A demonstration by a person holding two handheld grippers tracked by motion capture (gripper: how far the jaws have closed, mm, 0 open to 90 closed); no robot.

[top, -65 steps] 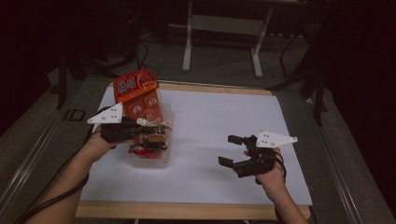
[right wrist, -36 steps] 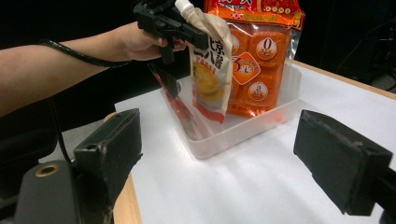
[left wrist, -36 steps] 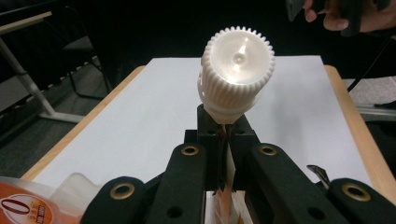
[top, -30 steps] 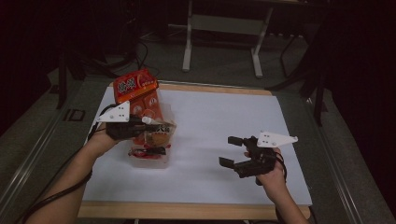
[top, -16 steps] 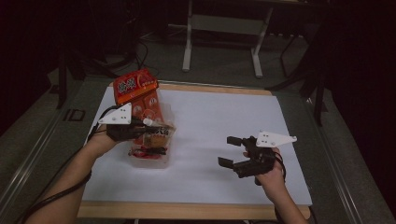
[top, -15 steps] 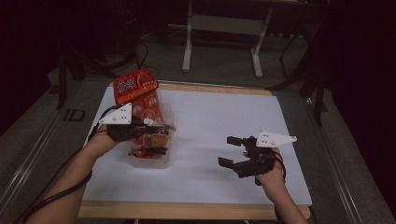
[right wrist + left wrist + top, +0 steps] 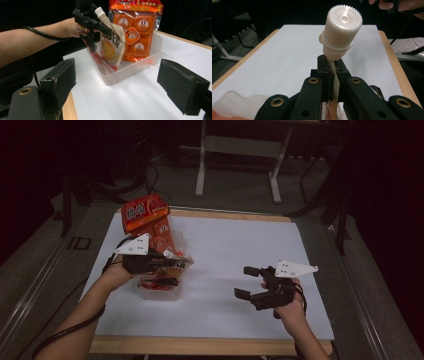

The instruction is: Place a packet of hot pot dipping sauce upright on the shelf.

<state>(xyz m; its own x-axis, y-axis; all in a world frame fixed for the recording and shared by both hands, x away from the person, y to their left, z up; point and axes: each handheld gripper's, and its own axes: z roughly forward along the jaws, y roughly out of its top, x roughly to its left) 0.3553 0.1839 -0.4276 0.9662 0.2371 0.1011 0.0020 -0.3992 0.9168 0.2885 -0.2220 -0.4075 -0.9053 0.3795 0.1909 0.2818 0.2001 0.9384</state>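
My left gripper [image 7: 170,262] is shut on the neck of a spouted pouch [image 7: 113,43], just below its white screw cap [image 7: 342,27]. The pouch hangs tilted over a clear plastic container [image 7: 161,292], its lower end down inside it. In the left gripper view my left gripper [image 7: 331,65] pinches the pouch's flat top edge. An orange snack pack [image 7: 145,214] stands upright at the container's far end, also seen as the orange snack pack [image 7: 136,30] behind the left gripper [image 7: 100,23]. My right gripper [image 7: 246,282] hovers open and empty over the white table, right of the container; its jaws stand wide apart around my right gripper [image 7: 120,80].
The white tabletop [image 7: 235,245] has a wooden edge [image 7: 210,346] at the front. Dark floor, cables and a metal stand [image 7: 237,150] lie beyond the table's far side.
The left gripper with the pouch has drifted slightly to the right above the container. The right gripper has stayed in place, still open.
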